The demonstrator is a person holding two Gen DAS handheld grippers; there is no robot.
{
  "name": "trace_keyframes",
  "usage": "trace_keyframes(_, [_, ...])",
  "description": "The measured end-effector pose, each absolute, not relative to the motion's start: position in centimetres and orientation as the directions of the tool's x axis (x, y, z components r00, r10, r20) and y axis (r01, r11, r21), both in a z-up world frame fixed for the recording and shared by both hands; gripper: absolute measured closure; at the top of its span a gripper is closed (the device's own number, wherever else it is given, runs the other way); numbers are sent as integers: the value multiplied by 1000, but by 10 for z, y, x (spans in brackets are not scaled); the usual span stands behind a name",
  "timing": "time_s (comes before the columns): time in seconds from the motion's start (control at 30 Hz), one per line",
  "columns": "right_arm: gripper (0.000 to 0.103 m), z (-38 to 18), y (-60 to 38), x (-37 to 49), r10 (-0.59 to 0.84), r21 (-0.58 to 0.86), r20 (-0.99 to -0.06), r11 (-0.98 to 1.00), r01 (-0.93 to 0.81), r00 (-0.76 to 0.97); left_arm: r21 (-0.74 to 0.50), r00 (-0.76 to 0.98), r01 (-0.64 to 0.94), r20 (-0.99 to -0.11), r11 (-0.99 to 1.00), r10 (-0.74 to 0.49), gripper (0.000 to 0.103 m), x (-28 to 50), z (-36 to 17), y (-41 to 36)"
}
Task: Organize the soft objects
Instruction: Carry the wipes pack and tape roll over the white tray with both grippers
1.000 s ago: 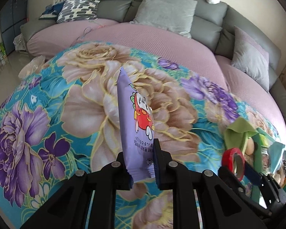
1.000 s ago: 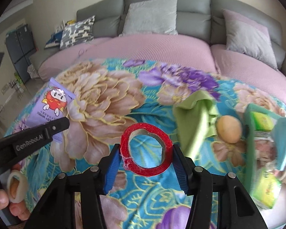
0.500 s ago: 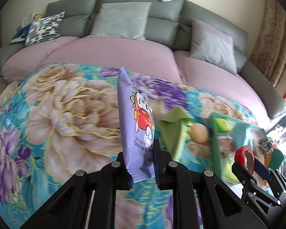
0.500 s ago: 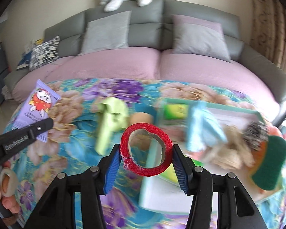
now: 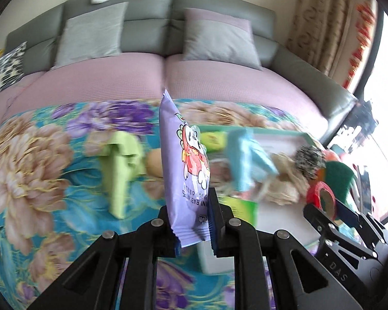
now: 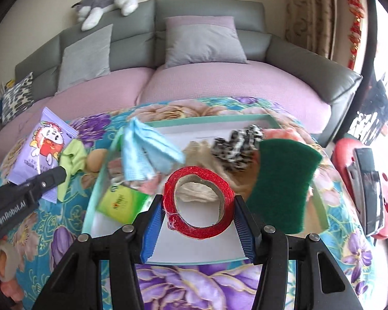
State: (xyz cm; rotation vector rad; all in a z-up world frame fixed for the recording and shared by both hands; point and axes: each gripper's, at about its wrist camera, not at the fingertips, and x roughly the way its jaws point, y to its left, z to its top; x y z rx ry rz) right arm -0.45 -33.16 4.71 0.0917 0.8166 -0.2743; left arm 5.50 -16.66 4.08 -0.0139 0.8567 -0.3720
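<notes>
My left gripper (image 5: 195, 222) is shut on a purple cartoon snack packet (image 5: 185, 170), held upright above the floral cloth; the packet also shows in the right wrist view (image 6: 40, 147). My right gripper (image 6: 198, 222) is shut on a red tape roll (image 6: 198, 206), held over the near part of a mint-rimmed white tray (image 6: 194, 250). The tray holds a blue cloth (image 6: 147, 149), a green scouring pad (image 6: 282, 180), a speckled scrubber (image 6: 235, 147), a green packet (image 6: 120, 201) and beige fibres. A green cloth (image 5: 121, 165) and a tan round object (image 5: 154, 165) lie left of the tray.
The floral cloth (image 5: 25, 170) covers the surface in front of a grey and pink sofa (image 6: 219, 87) with cushions and a plush toy (image 6: 108, 2). A red stool with a phone (image 6: 370, 186) stands at the right.
Both grippers have swung right with their loads. The tray, earlier off to the right, is now in front of both; the right gripper's tape roll is now over it.
</notes>
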Motion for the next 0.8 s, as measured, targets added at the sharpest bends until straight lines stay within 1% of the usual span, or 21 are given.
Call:
trace_keyframes(0.13, [48,47,-347,-10,-212,-11,-732,954,301,647,-148,567,379,-743,914,-356,86,49,37,-196])
trace_keyframes(0.33, [47,48,-357,-16,-214,6,-727,948,318,652,-117,533,444,-762,888,-367,85,41,29,-227])
trace_keyframes(0.8, [47,44,-361,-13,-199,26,-735,947,320,648,-143,473,474,-791,869,-388,85,45,11,-240])
